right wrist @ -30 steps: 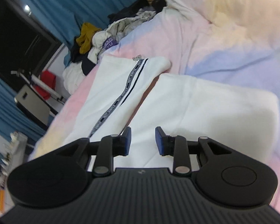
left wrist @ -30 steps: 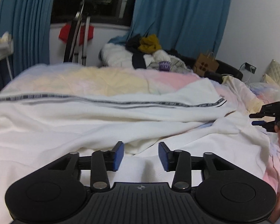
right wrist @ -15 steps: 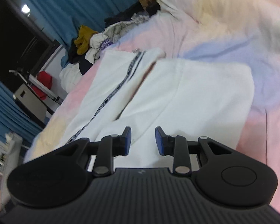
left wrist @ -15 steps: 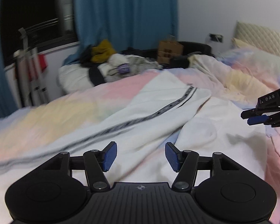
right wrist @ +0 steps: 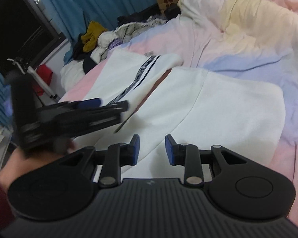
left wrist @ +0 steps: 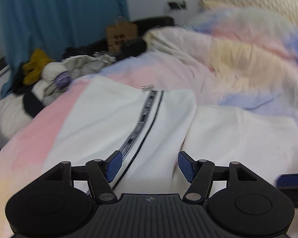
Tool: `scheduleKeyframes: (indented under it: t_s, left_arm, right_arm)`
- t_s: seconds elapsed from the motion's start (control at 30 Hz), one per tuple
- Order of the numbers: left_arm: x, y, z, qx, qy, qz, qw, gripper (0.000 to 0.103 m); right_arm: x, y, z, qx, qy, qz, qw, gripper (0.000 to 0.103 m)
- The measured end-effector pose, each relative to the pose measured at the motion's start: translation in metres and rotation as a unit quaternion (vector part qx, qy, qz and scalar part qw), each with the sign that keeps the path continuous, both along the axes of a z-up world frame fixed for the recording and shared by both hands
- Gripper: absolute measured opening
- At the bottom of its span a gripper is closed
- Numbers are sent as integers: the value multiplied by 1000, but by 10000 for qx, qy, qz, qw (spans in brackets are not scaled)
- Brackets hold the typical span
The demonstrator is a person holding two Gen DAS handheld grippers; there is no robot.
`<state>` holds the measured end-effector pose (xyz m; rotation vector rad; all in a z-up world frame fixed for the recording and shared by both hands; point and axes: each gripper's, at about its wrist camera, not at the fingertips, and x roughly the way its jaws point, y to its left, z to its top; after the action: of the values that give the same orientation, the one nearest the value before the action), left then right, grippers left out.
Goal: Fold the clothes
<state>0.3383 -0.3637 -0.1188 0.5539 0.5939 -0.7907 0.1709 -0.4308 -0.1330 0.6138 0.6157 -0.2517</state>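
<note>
Lighting: dim, cool indoor light, soft shadows; dark window [right wrist: 19,31] with one small bright reflection. Left wrist view: motion-smeared throughout (far duvet [left wrist: 238,45] worst). Right wrist view: sharper, left gripper [right wrist: 101,104] blurred. Fisheye bending, dark corners in both.

Both wrist views look obliquely down, close over the white trousers [left wrist: 129,119], side by side.

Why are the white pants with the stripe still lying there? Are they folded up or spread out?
Spread out. The white pants lie flat on the pastel blanket, their two legs stretched side by side, with no fold across them. Neither gripper is holding them.
</note>
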Motion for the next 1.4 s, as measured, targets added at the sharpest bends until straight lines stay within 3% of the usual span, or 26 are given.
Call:
scheduleKeyframes:
  t_s: [0.07, 0.17, 0.2, 0.33, 0.53, 0.6, 0.7, 0.83, 0.93, 1.0, 1.03, 1.1, 1.2, 1.4]
  left_arm:
    - [10, -21, -15, 306, -30, -157, 9994, 59]
    - [22, -40, -27, 547, 29, -330, 9980, 12]
    - [25, -41, -26, 490, 77, -361, 9981, 5]
    - [33, -16, 17, -121, 133, -533, 9984, 3]
    - [47, 40, 138, -1094, 231, -1411, 9837, 3]
    - [62, 55, 167, -1296, 324, -1495, 9797, 3]
    - [93, 59, 174, -1348, 326, -1234, 9826, 5]
    - [129, 50, 122, -1297, 663, -893, 9853, 7]
    - [147, 41, 75, -1005, 774, -698, 9895, 8]
    - [149, 40, 53, -863, 837, -556, 9912, 14]
    - [146, 43, 46, -822, 837, -501, 9918, 18]
    - [136, 55, 39, -800, 783, -429, 9928, 39]
    - [110, 82, 43, -792, 528, -252, 9951, 56]
    - [23, 166, 56, -1138, 169, 407, 9925, 64]
  right_arm:
    - [6, -4, -6, -45, 12, -154, 9999, 32]
    - [17, -12, -20, 230, 65, -212, 9995, 32]
    - [18, -14, -23, 292, 63, -246, 9992, 32]
    - [18, -17, -25, 371, -25, -368, 9986, 32]
    - [1, -11, -12, 495, -300, -518, 9970, 32]
    - [5, -4, -7, 393, -363, -412, 9977, 32]
    - [11, -1, -8, 394, -343, -404, 9978, 32]
    - [16, -7, -19, 414, -206, -516, 9976, 32]
    - [20, -10, -27, 378, -160, -573, 9975, 32]
    - [23, -12, -29, 407, -247, -503, 9976, 32]
    - [25, -13, -29, 456, -334, -460, 9973, 32]
    - [28, -14, -26, 524, -543, -342, 9966, 32]
    - [33, -14, -20, 511, -757, -180, 9957, 32]
    - [40, -19, -11, 539, -1011, 99, 9934, 32]
